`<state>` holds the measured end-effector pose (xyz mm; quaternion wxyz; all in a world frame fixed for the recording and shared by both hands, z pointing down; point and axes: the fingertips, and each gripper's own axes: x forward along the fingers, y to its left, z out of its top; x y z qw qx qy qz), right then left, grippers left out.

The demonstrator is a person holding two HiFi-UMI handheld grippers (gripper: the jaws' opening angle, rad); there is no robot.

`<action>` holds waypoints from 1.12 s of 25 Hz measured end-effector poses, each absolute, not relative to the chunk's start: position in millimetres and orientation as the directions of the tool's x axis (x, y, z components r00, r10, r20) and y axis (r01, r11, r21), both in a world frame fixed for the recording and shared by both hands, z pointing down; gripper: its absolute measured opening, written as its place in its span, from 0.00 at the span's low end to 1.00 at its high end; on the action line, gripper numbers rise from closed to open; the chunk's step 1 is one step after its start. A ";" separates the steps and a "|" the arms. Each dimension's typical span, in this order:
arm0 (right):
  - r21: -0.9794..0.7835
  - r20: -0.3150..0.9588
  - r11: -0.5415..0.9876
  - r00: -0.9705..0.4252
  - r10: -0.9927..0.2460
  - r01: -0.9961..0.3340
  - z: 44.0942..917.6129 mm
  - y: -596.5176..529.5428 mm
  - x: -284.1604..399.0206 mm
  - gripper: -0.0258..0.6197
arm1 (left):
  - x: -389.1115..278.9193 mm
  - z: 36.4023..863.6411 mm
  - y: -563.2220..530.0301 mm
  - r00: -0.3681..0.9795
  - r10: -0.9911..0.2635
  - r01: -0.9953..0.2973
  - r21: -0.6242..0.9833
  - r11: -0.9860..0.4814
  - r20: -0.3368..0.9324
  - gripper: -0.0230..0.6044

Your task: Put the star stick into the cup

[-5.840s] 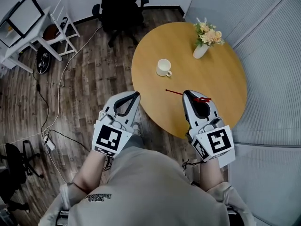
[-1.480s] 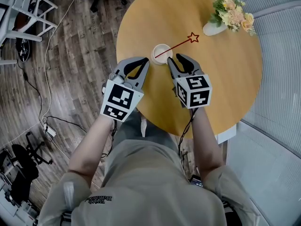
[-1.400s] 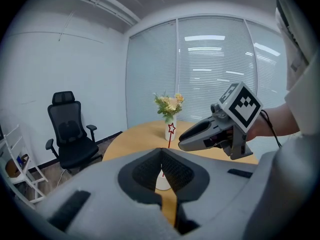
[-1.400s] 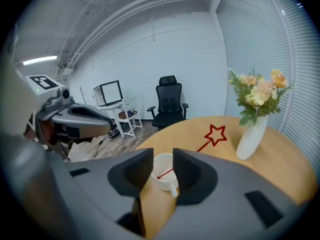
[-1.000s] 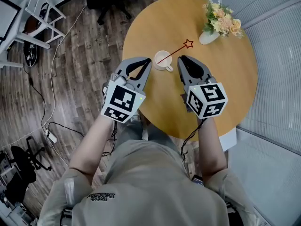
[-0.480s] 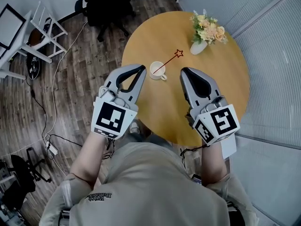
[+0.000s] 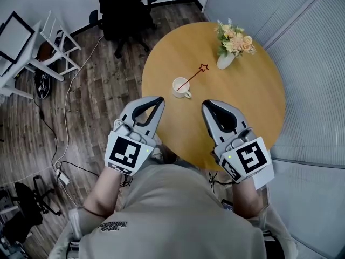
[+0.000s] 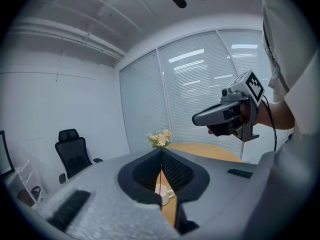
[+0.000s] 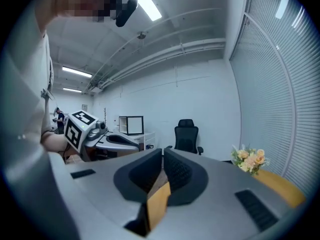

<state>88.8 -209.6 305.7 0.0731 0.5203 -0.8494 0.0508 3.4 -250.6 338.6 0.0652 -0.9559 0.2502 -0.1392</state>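
Star stick (image 7: 193, 77): it stands in the cup (image 7: 179, 87) at centre frame, leaning toward the upper right.
Left tool (image 7: 159, 99): pressed together, empty.
Right tool (image 7: 205, 104): pressed together, empty.
Advice: the task looks done, so move off the worktop (image 7: 242, 104) without brushing the cup.

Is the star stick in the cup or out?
In. The star stick stands with its lower end inside the white cup, star leaning out over the rim; left gripper and right gripper are clear of it.

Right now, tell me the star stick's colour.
The star stick is red, clearest in the head view.
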 end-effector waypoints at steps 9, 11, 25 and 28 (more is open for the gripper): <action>0.008 0.187 0.482 -0.472 -0.861 -0.876 307.9 -201.4 78.1 0.09 | -3.5 339.9 -244.8 0.823 -0.509 -0.466 -0.211 -0.859 0.252 0.07; 0.033 0.188 0.488 -0.474 -0.860 -0.872 305.8 -199.3 75.5 0.09 | -4.1 339.2 -245.5 0.821 -0.512 -0.468 -0.216 -0.857 0.253 0.07; 0.095 0.210 0.474 -0.448 -0.869 -0.876 312.0 -201.8 83.8 0.09 | -2.5 341.5 -243.0 0.821 -0.503 -0.454 -0.225 -0.862 0.271 0.07; 0.110 0.216 0.459 -0.429 -0.877 -0.882 315.0 -206.4 94.3 0.09 | 0.3 342.4 -246.5 0.819 -0.505 -0.454 -0.231 -0.860 0.273 0.07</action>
